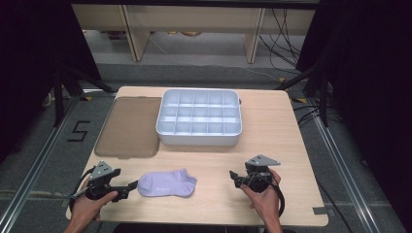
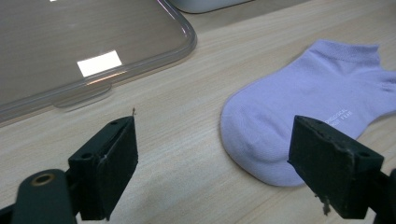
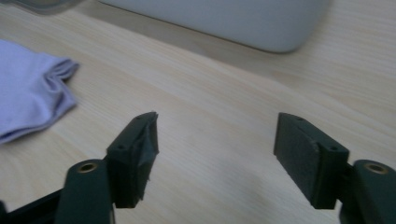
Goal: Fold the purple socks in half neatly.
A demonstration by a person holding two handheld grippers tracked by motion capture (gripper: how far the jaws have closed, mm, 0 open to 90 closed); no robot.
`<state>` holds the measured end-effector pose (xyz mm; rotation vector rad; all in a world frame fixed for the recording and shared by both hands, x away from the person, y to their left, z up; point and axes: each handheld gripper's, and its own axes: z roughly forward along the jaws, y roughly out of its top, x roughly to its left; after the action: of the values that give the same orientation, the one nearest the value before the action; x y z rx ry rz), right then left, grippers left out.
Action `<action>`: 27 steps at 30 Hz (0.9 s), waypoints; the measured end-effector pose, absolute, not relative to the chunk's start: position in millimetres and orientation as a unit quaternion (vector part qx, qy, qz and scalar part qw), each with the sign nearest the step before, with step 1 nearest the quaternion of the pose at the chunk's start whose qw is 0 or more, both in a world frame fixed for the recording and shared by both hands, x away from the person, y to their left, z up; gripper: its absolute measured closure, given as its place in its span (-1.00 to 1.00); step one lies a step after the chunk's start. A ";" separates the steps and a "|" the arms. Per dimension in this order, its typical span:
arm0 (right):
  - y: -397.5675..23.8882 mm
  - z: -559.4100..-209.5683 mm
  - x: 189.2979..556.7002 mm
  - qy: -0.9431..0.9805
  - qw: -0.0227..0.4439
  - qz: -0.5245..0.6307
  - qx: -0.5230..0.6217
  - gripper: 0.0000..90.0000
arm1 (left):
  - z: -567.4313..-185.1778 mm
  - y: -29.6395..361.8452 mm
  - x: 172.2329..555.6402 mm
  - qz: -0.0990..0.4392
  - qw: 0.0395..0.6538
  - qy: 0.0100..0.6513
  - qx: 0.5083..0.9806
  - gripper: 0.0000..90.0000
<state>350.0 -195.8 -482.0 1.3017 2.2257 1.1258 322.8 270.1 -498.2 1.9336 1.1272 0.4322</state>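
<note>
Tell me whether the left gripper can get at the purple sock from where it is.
Probably yes: the left gripper is open beside the sock, its fingers apart, with bare table and nothing between them.

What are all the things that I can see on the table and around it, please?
sock: one, pale purple, flat on the near part of the table, between the two grippers
box: one, white, with many small compartments, far middle of the table
lid: one, clear brownish, flat, left of the box
table: one, light wood
left gripper: one, black, jaws open, just left of the sock's toe
right gripper: one, black, jaws open, right of the sock
hands: two, each holds a gripper at the near edge
</note>
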 end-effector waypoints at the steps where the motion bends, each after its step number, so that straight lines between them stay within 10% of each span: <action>1: -189.0 -479.2 349.7 0.789 0.167 0.392 0.443 -0.14 | -498.1 270.1 322.9 0.172 0.418 0.450 0.770 -0.67; 14: -121.7 -475.6 350.6 0.830 0.110 0.423 0.347 0.67 | -497.7 270.2 322.9 0.175 0.407 0.445 0.778 -0.66; 27: -49.0 -485.6 351.1 0.882 0.094 0.389 0.249 1.00 | -497.6 270.6 322.7 0.178 0.408 0.446 0.777 -0.66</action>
<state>351.1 -49.0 -485.6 0.7387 2.6167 1.1539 322.7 270.6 -497.6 1.9575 1.1248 0.4483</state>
